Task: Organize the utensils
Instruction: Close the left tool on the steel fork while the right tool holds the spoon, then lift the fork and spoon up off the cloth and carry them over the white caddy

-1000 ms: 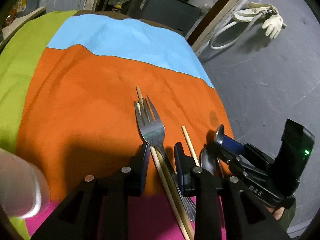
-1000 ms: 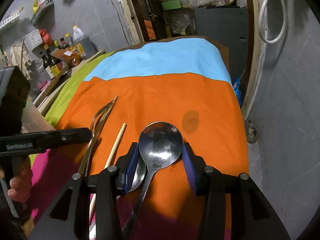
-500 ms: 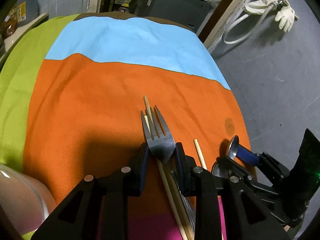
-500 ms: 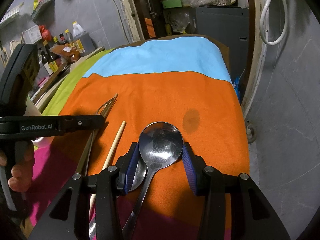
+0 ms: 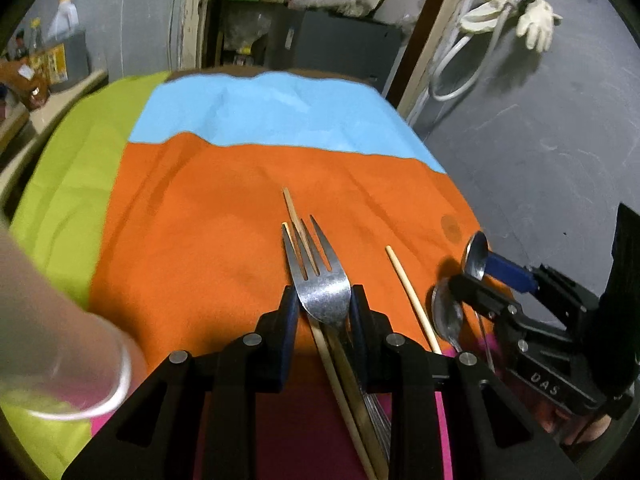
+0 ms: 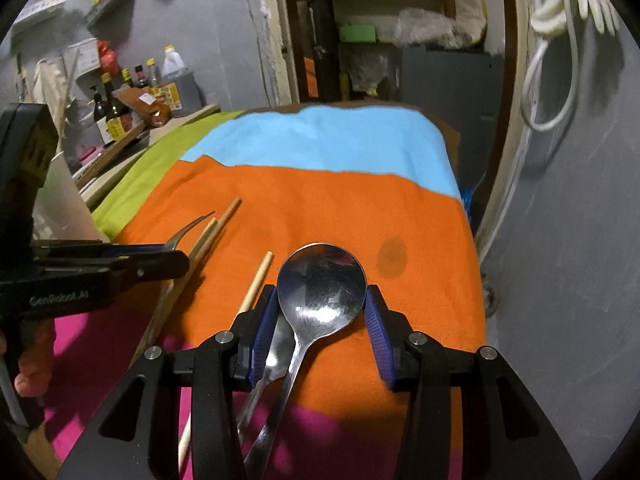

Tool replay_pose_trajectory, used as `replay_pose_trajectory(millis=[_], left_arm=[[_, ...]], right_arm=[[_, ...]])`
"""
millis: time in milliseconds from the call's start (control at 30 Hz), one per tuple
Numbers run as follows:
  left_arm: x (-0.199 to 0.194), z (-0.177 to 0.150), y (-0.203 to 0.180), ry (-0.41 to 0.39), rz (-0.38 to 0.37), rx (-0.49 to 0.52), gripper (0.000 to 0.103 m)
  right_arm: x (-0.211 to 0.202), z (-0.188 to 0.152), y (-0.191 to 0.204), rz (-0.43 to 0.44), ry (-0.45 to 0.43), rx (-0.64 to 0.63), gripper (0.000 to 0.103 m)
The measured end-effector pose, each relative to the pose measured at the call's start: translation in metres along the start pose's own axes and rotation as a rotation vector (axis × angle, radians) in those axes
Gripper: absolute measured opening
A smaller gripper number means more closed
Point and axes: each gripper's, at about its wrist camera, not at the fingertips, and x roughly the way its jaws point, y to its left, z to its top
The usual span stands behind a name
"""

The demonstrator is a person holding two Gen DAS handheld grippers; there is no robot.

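Between the left gripper's (image 5: pixel 325 307) blue pads sits the fork (image 5: pixel 320 280), pinched at the base of its head, tines pointing toward the blue strip of the cloth (image 5: pixel 224 208). A second ago those pads stood wide on either side of the fork; they have since closed onto it. Two chopsticks (image 5: pixel 297 220) lie under the fork, their tips showing past the tines, and a third chopstick (image 5: pixel 412 296) lies apart on the cloth just right of the fork. Farther right of the fork, the right gripper (image 6: pixel 318 322) is spread about the bowl of the big spoon (image 6: pixel 322 288), each pad beside the rim; whether they touch it I cannot tell. That gripper and spoon look unchanged from a second ago. A smaller spoon (image 6: pixel 278 350) lies partly under the big one. Left of the fork, a clear cup (image 5: pixel 60 340) stands blurred at the frame edge.
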Motion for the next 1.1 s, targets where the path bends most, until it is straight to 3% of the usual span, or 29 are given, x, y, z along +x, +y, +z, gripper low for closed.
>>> replay_pose_trajectory(millis=[300, 667, 1100], left_arm=[[-0.035, -0.018, -0.018, -0.139, 0.013, 0.062, 0.021], [-0.080, -0.030, -0.030, -0.414, 0.081, 0.083, 0.021], [-0.120, -0.032, -0.034, -0.561, 0.123, 0.092, 0.021]], right_arm=[[-0.023, -0.005, 0.018, -0.054, -0.110, -0.063, 0.041], [-0.065, -0.010, 0.040, -0.134, -0.361, -0.119, 0.041], [-0.092, 0.012, 0.059, -0.106, -0.516, -0.104, 0.041]])
